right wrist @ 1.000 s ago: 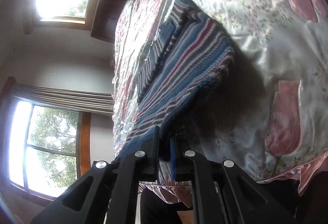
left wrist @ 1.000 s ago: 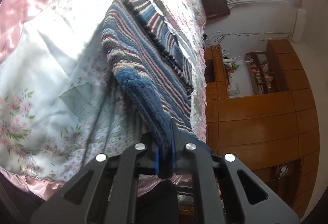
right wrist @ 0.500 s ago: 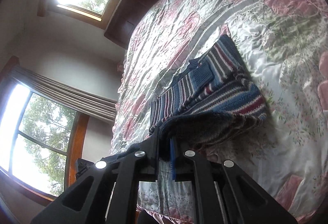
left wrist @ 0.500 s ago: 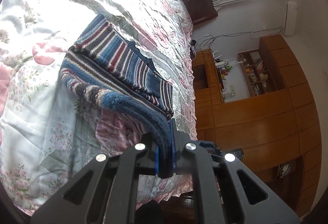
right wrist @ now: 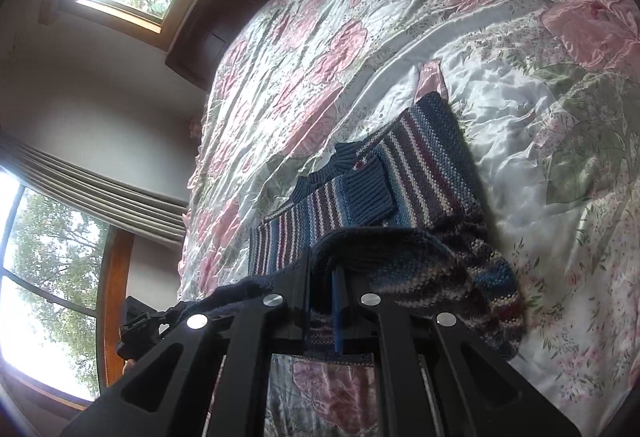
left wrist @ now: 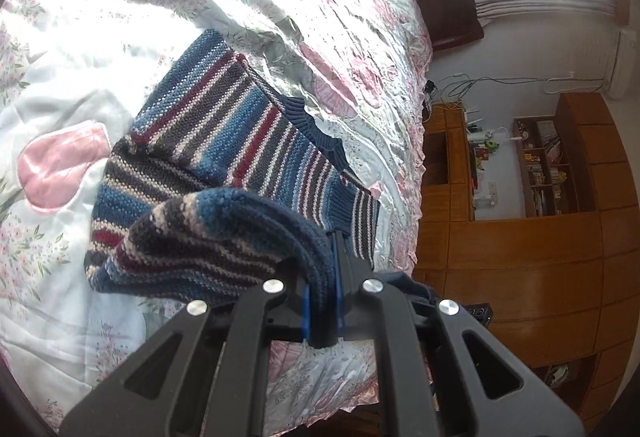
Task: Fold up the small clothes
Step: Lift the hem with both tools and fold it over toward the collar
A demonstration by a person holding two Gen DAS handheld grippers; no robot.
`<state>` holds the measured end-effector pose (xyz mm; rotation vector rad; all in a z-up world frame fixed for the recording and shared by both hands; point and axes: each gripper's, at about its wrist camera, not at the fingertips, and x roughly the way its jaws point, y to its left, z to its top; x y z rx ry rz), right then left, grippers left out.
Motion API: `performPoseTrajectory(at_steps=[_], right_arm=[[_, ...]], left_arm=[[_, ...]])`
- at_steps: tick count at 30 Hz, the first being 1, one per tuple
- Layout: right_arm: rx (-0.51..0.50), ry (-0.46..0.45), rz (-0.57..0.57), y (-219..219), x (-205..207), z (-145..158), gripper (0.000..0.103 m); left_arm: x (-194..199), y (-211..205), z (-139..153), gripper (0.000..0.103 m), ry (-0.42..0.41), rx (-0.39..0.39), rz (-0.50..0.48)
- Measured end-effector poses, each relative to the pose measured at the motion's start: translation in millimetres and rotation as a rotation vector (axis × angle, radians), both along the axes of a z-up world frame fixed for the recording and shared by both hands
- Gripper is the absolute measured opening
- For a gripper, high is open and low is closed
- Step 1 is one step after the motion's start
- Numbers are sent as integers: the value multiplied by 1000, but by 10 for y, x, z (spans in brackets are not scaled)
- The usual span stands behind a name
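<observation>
Nearest you, your left gripper (left wrist: 322, 301) is closed tight on the knitted hem of the striped sweater (left wrist: 224, 165), with the wool bunched thick between the blue pads and only that fold keeping the jaws apart. Your right gripper (right wrist: 322, 301) is clamped the same way on another part of that hem, the knit squeezed between its fingers and draped over the left one.

Just past the fingers, the lifted hem arcs up off the bedspread (left wrist: 60, 85) and curls over the rest of the sweater, which lies flat on the bed. One sleeve is folded in across the chest, its ribbed blue cuff (right wrist: 366, 189) lying on the stripes near the collar (right wrist: 320, 173). The collar points away from you.

Beyond the sweater, the shiny quilted bedspread with pink flowers and green leaves runs out to its far edge. Farther still, the left view shows wooden cabinets (left wrist: 520, 237) with a shelf of small items, and the right view shows a curtained window (right wrist: 48, 237) with trees outside.
</observation>
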<state>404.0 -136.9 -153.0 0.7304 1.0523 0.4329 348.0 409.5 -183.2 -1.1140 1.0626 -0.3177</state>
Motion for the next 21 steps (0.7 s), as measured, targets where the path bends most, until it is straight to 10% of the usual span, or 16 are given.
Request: performPoseTrajectory(at_steps=[11,16,21], right_arm=[[-85,143,26,98,739,-741,8],[-89,153,48,101,929,-929,12],[-79,138,83,85,1011,-914,29]], left_arm=[[748,-82,-715,9,149,78,-30],[869,-20,-916,42,157,87,-15],[833,128,-862,53,115,78,0]])
